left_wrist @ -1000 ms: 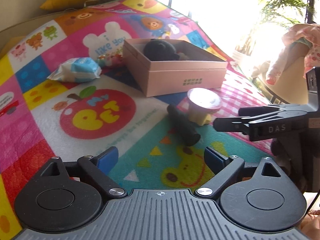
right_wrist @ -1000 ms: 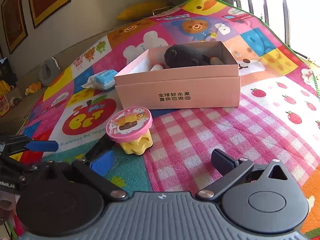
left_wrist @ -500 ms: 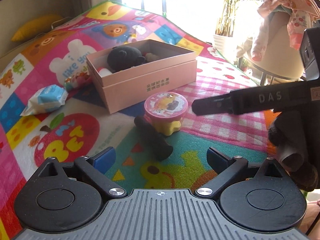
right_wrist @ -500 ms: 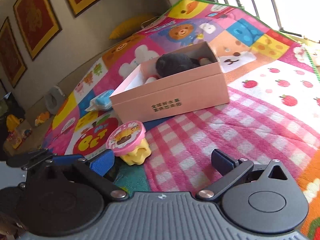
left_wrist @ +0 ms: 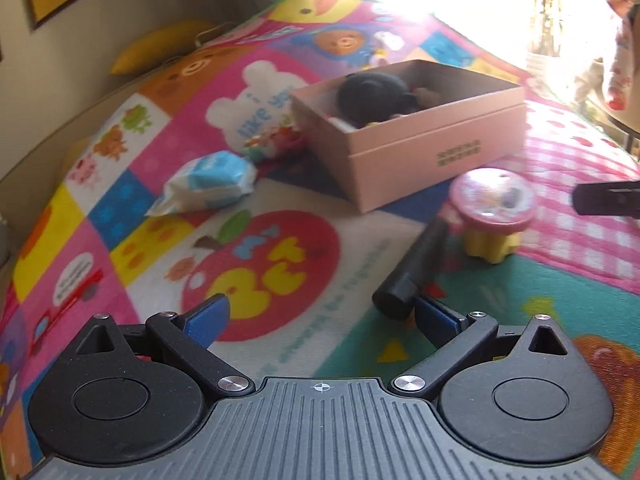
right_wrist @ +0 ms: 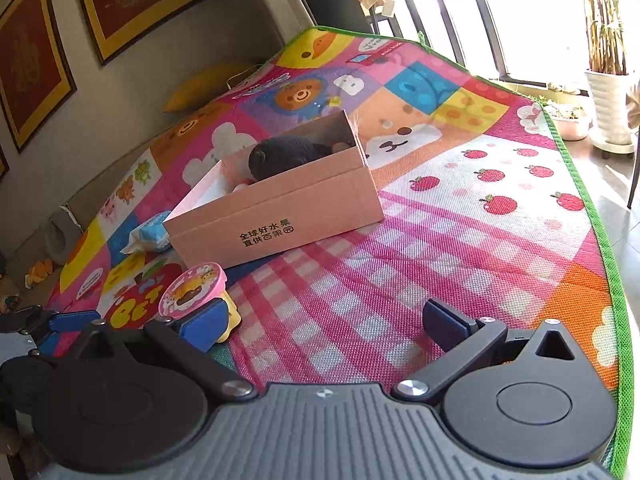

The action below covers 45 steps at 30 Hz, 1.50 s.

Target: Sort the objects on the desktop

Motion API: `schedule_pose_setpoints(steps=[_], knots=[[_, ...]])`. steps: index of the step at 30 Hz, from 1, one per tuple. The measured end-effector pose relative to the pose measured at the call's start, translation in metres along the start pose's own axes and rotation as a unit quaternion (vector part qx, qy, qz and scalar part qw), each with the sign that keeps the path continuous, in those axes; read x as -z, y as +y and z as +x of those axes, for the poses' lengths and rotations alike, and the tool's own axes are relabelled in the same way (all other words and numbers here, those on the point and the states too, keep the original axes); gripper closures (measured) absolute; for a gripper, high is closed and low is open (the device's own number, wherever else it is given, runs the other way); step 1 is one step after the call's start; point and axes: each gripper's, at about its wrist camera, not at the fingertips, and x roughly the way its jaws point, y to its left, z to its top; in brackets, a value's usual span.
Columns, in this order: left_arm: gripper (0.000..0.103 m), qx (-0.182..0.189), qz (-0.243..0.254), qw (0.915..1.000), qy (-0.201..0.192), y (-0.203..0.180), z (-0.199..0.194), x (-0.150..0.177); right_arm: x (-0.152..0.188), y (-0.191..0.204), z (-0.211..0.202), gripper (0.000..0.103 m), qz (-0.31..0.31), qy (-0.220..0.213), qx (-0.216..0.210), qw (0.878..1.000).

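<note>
On the colourful play mat, a black cylinder (left_wrist: 412, 272) lies with its near end just beyond the right pad of my left gripper (left_wrist: 322, 316), which is open and holds nothing. A pink-lidded yellow cup (left_wrist: 492, 204) stands beside the cylinder's far end. Behind them sits an open pink box (left_wrist: 420, 148) holding a black plush toy (left_wrist: 372, 92). My right gripper (right_wrist: 324, 320) is open and empty over the pink checked patch, and the cup (right_wrist: 192, 290) sits just beyond its left pad. The box (right_wrist: 280, 216) lies ahead of it.
A blue-and-white wipes pack (left_wrist: 208, 180) and a small bright wrapper (left_wrist: 276, 144) lie left of the box. A yellow cushion (left_wrist: 160, 46) rests against the wall. The mat's green edge (right_wrist: 600, 236) borders a tiled floor with a white plant pot (right_wrist: 608, 108).
The left view has swung left and closer, so the cylinder now lies by its right pad. The right view has rolled, bringing the cup beside its left pad. Both grippers stay open.
</note>
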Motion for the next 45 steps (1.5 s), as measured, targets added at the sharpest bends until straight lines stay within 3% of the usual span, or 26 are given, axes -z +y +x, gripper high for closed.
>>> schedule_pose_setpoints(steps=[3, 6, 9, 13, 18, 20, 23, 26, 28, 30, 35, 40, 45], knots=[[0.002, -0.044, -0.045, 0.9979, 0.014, 0.027, 0.008, 0.002, 0.000, 0.008, 0.004, 0.000, -0.023, 0.011, 0.020, 0.999], [0.001, -0.053, -0.080, 0.9951, 0.024, 0.044, 0.012, 0.004, 0.000, 0.016, 0.008, 0.000, -0.041, 0.021, 0.041, 0.998], [0.001, -0.016, -0.101, 0.9946, 0.016, 0.046, 0.008, 0.005, -0.001, 0.015, 0.008, 0.000, -0.034, 0.022, 0.039, 0.998], [0.001, 0.050, -0.089, 0.9948, -0.001, 0.028, 0.004, 0.001, -0.001, 0.011, 0.004, 0.000, -0.019, 0.019, 0.029, 0.999], [0.001, 0.053, -0.063, 0.9966, 0.004, 0.012, 0.011, -0.002, 0.001, 0.013, 0.004, 0.000, -0.026, 0.018, 0.028, 0.999], [0.001, 0.046, -0.067, 0.9967, 0.006, 0.015, 0.012, 0.000, -0.001, 0.020, 0.006, 0.000, -0.060, 0.030, 0.020, 0.998], [0.000, 0.027, -0.086, 0.9959, 0.007, 0.027, 0.012, 0.003, -0.003, 0.050, -0.002, 0.000, -0.141, 0.022, -0.038, 0.989], [0.000, 0.008, -0.124, 0.9922, 0.000, 0.043, 0.011, 0.005, -0.004, 0.083, -0.001, 0.000, -0.222, -0.007, -0.038, 0.974], [0.000, -0.004, -0.152, 0.9883, -0.013, 0.053, 0.008, 0.005, -0.008, 0.096, 0.013, 0.000, -0.238, 0.000, -0.027, 0.971], [0.000, -0.007, -0.170, 0.9851, -0.027, 0.061, 0.004, 0.005, -0.010, 0.102, 0.029, 0.003, -0.247, 0.023, -0.024, 0.969], [0.000, 0.018, -0.161, 0.9858, -0.046, 0.055, 0.002, -0.003, -0.010, 0.101, 0.048, 0.049, -0.252, 0.065, -0.036, 0.965], [0.000, 0.064, -0.110, 0.9904, -0.055, 0.016, 0.012, -0.019, -0.008, 0.084, 0.025, 0.051, -0.241, 0.023, -0.012, 0.970], [0.000, 0.064, -0.086, 0.9932, -0.045, -0.020, 0.037, -0.041, -0.004, 0.063, 0.002, 0.052, -0.224, -0.002, 0.025, 0.974]])
